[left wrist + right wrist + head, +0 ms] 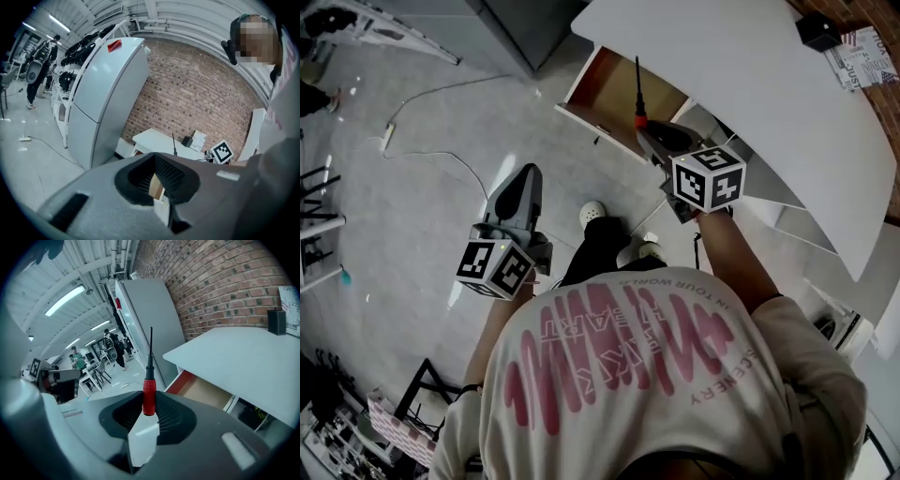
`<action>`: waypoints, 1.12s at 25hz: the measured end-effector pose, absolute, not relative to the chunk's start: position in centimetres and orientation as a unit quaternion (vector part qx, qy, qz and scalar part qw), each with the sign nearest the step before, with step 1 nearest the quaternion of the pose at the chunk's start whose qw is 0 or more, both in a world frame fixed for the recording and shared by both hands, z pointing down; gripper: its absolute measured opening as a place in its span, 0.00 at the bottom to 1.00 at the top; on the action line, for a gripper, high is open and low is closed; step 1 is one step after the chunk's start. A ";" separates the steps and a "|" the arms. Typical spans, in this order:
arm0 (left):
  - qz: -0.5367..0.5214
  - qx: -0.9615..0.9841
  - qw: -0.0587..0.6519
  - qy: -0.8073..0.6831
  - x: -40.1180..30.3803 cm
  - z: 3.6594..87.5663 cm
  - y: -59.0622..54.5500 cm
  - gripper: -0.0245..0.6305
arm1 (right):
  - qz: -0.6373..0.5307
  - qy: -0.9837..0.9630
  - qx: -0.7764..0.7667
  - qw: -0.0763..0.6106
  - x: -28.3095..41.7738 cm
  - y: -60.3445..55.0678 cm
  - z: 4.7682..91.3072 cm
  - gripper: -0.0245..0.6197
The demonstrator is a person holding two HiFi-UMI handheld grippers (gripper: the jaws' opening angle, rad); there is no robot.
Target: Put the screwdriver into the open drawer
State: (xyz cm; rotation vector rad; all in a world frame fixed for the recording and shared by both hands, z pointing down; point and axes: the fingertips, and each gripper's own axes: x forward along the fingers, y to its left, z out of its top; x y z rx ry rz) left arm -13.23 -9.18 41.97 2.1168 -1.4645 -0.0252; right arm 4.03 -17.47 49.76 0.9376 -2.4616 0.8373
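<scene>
Transport is the step in hand: right claw (pixel 147 411) clamped on the screwdriver (pixel 149 394) by its red handle, thin black shaft upright at frame centre. Next it likely needs lowering into the open drawer (pixel 206 391) beneath the white counter (pixel 243 357), right of centre. Left claw (pixel 157 185) slightly apart, empty

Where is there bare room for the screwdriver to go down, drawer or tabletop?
The drawer floor looks bare between its walls. The white tabletop is bare from the drawer edge to its far corner, where a black box and a printed sheet crowd it.
</scene>
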 end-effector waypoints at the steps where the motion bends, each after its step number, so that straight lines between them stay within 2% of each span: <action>1: -0.006 0.789 0.285 -0.545 -13.5 42.5 -9.4 0.04 | 0.302 -0.872 0.335 0.192 3.9 -17.7 50.6 0.20; 19: 0.006 0.788 0.339 -0.513 -17.8 48.6 -11.3 0.04 | 0.410 -0.759 0.404 0.305 3.9 -17.6 65.5 0.19; 28: -0.005 0.762 0.366 -0.535 -18.9 50.8 -10.7 0.04 | 0.390 -0.737 0.384 0.396 3.8 -18.8 70.0 0.19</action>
